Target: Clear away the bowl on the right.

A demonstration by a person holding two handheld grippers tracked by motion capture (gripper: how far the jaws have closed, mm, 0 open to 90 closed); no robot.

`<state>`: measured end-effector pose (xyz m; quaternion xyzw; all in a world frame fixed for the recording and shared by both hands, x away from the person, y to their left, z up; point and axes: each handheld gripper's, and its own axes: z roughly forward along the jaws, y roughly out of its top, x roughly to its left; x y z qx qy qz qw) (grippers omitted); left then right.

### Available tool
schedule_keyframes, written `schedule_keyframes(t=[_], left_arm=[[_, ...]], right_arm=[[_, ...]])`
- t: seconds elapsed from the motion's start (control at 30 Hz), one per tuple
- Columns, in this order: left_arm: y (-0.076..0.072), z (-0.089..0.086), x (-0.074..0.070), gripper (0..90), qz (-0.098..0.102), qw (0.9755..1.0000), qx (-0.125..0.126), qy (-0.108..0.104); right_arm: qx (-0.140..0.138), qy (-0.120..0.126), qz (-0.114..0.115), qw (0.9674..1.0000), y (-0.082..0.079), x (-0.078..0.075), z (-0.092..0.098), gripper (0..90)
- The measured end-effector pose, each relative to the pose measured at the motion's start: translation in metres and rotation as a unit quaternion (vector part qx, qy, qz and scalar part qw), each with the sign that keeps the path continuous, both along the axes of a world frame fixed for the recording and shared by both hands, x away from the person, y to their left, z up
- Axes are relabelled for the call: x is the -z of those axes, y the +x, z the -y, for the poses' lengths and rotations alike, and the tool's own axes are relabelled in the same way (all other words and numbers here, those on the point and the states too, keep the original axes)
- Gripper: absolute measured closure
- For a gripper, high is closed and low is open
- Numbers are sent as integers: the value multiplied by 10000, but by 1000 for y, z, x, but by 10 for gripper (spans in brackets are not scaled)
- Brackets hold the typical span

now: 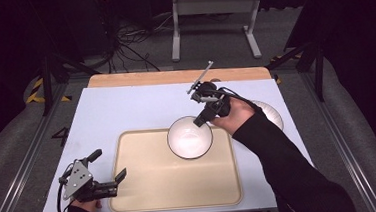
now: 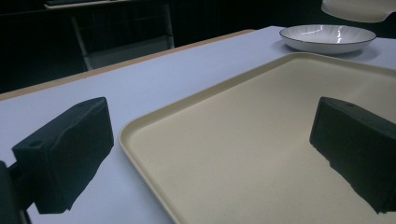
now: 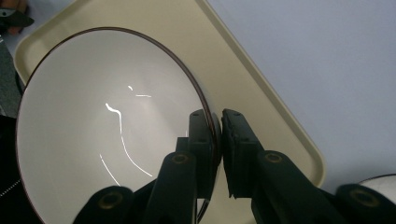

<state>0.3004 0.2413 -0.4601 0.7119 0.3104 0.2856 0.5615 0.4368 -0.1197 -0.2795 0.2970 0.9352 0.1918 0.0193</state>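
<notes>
While the right gripper (image 3: 217,122) pinches the white dark-rimmed ceramic bowl (image 1: 189,137) by its rim above the beige plastic tray (image 1: 146,189), lower it level; left gripper (image 1: 111,167) gapes beside that tray.

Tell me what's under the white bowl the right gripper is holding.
The beige tray lies under the white bowl, which the right gripper grips by the rim. The bowl itself hides the tray surface directly below, so whether it touches the tray can't be seen.
</notes>
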Motion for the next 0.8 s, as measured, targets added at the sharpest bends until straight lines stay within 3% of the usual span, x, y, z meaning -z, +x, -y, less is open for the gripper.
schedule_keyframes(t=[0.5,0.8], left_arm=[[0,0,0,1,-2,10000,4,5],[0,0,0,2,-1,10000,15,10]], right_arm=[[-265,75,-198,9994,-4,13,-29,826],[-338,42,-362,9988,-3,33,-42,821]])
